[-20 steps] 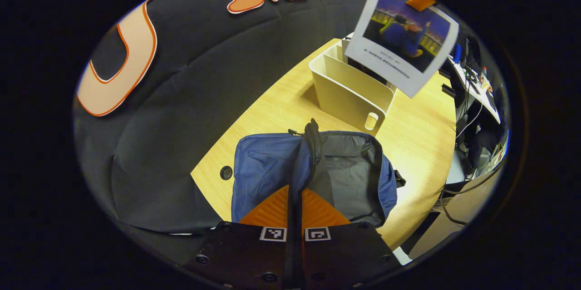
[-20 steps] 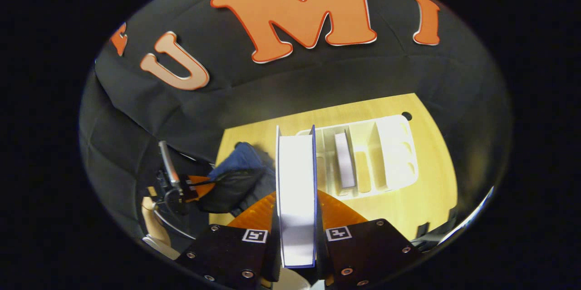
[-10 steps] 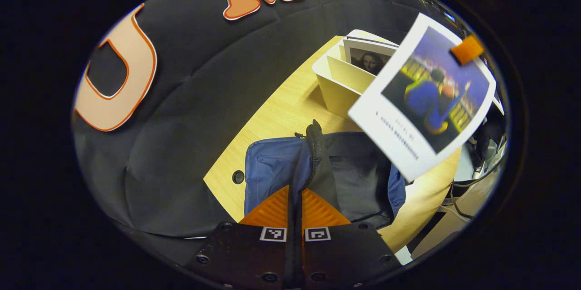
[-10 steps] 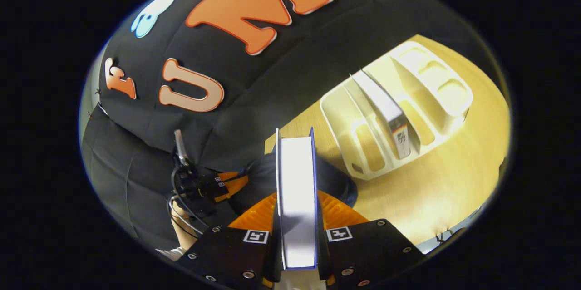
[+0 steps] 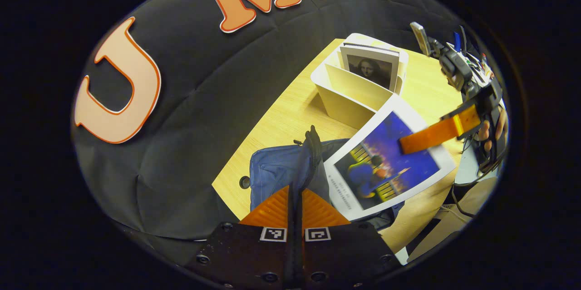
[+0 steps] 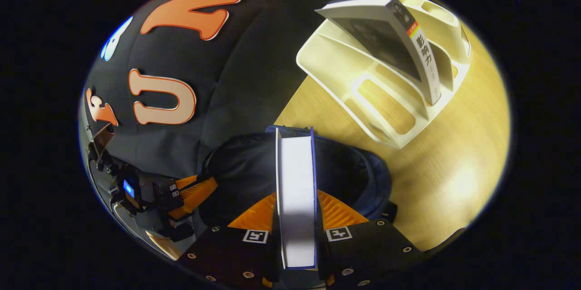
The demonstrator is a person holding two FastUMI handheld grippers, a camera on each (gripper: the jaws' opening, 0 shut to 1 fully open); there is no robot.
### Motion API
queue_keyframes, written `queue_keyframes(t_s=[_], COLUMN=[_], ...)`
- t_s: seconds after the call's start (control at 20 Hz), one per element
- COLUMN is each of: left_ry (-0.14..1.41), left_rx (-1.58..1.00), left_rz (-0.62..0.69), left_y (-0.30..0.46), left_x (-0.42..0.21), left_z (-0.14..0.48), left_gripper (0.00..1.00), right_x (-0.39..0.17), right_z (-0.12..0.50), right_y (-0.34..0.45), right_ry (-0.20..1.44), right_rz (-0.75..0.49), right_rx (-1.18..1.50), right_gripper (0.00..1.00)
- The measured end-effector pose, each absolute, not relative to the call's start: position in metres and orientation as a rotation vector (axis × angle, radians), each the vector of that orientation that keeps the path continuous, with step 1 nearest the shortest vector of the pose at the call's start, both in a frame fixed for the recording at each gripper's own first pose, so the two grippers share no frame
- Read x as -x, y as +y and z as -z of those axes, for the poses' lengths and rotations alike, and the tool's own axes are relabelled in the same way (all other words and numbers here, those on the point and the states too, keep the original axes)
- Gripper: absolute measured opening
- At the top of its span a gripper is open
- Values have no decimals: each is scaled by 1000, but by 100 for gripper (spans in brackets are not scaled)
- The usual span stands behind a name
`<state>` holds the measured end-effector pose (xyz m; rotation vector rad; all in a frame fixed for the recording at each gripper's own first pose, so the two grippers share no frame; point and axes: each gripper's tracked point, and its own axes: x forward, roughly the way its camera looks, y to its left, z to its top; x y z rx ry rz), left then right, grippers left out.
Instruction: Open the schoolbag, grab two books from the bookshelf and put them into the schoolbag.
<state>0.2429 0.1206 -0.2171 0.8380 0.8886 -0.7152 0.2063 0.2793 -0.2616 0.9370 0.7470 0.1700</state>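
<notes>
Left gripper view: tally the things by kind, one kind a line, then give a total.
Books: 2, one held, one in the rack
Schoolbag: 1
Bookshelf: 1
Table: 1
Grippers: 2, left gripper, right gripper
Total: 7

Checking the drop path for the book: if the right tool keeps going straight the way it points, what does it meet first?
Most likely the schoolbag's dark open interior: the right tool holds the book edge-on, aimed into the opening. The left tool holds the bag's edge off to the side. Depth is unclear.
</notes>
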Motion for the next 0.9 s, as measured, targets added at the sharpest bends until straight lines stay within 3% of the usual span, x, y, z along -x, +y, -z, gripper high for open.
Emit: queue_keyframes(t_s=[0.4, 0.65, 0.75, 0.9], left_ry=[879, 871, 875, 885], left_rx=[-844, -861, -848, -819], left_rz=[737, 739, 735, 734], left_y=[104, 105, 107, 110], left_x=[-234, -236, -235, -234], left_z=[208, 207, 210, 211], left_gripper=[1, 1, 1, 0], right_x=[-267, -267, -264, -255], right_z=[289, 310, 312, 314], right_y=[322, 373, 372, 353], right_ry=[653, 773, 790, 822], right_rz=[-62, -83, -75, -23], right_rx=[-949, -950, -922, -872], right_gripper=[31, 34, 44, 97])
